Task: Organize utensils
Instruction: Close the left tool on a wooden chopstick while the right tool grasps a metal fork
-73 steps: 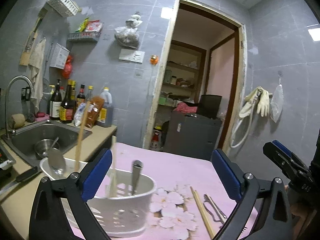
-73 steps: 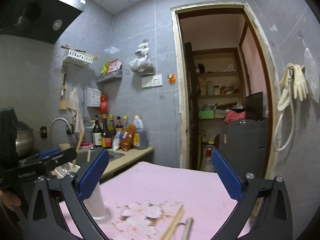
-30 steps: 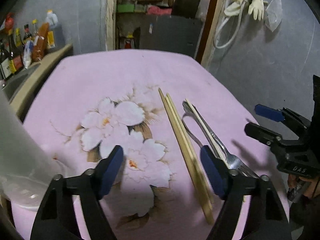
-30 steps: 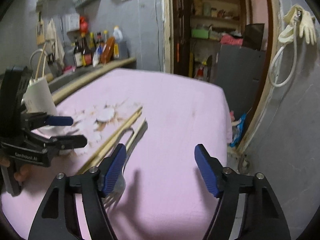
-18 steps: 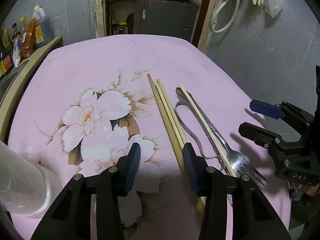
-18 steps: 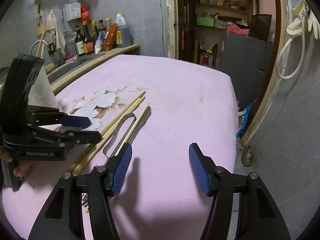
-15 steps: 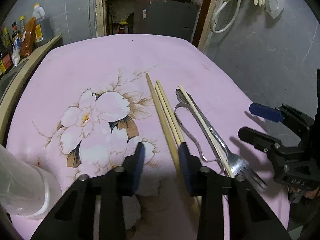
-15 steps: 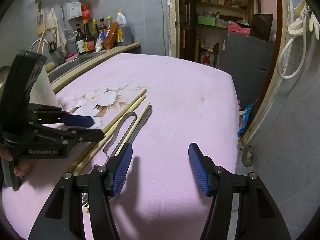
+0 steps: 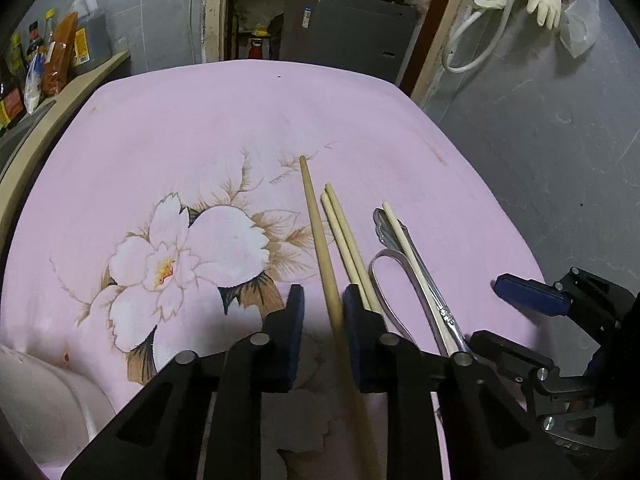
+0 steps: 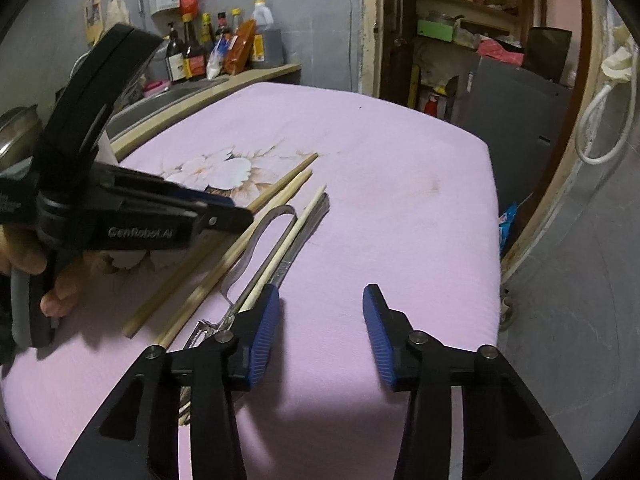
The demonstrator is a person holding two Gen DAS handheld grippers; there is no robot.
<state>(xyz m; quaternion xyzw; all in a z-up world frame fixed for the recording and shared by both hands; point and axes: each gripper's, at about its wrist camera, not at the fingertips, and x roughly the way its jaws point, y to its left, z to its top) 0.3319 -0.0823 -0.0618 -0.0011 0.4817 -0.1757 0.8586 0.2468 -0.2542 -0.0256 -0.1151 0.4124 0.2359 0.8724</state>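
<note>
Several wooden chopsticks and metal utensils lie on the pink flowered cloth. My left gripper is low over the cloth, jaws narrowed around the leftmost chopstick, with a small gap still showing on its left side. A pair of chopsticks lies just right of it. A pale thin chopstick rests on a metal fork and a looped metal utensil. My right gripper is open and empty above the cloth, right of the fork.
A white utensil holder stands at the lower left of the left wrist view. A counter with bottles and a sink lies beyond the table's left side. The table's right edge drops off toward a doorway.
My left gripper has moved down and forward to the chopsticks and its jaws have narrowed around the leftmost one. My right gripper has come lower and narrowed somewhat.
</note>
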